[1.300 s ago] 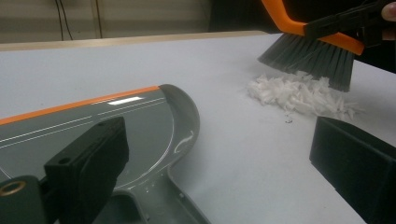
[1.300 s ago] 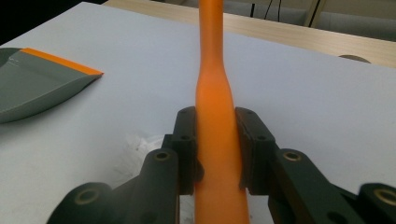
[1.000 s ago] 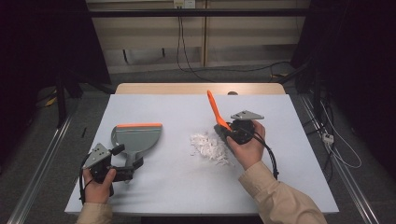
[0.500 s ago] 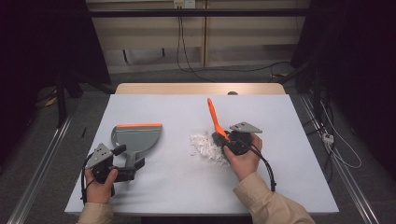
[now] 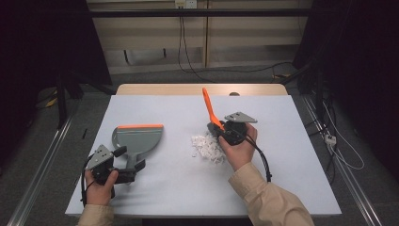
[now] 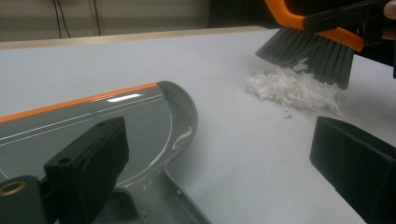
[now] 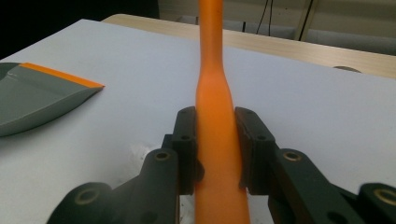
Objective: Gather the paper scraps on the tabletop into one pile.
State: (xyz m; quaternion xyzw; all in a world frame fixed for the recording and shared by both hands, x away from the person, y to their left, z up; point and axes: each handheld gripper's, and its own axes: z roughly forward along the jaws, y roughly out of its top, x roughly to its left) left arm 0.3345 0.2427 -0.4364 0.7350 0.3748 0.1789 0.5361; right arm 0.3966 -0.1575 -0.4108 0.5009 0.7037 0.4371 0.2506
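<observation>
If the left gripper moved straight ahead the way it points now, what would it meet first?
Most likely the flat grey plastic dustpan with an orange edge, lying directly ahead of the left gripper; depth is hard to judge.

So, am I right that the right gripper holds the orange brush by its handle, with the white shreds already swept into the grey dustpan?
Not quite. The right gripper does hold the orange brush by its handle, but the white shreds lie on the table under the bristles, apart from the grey dustpan, which holds none. The left gripper view shows it.
</observation>
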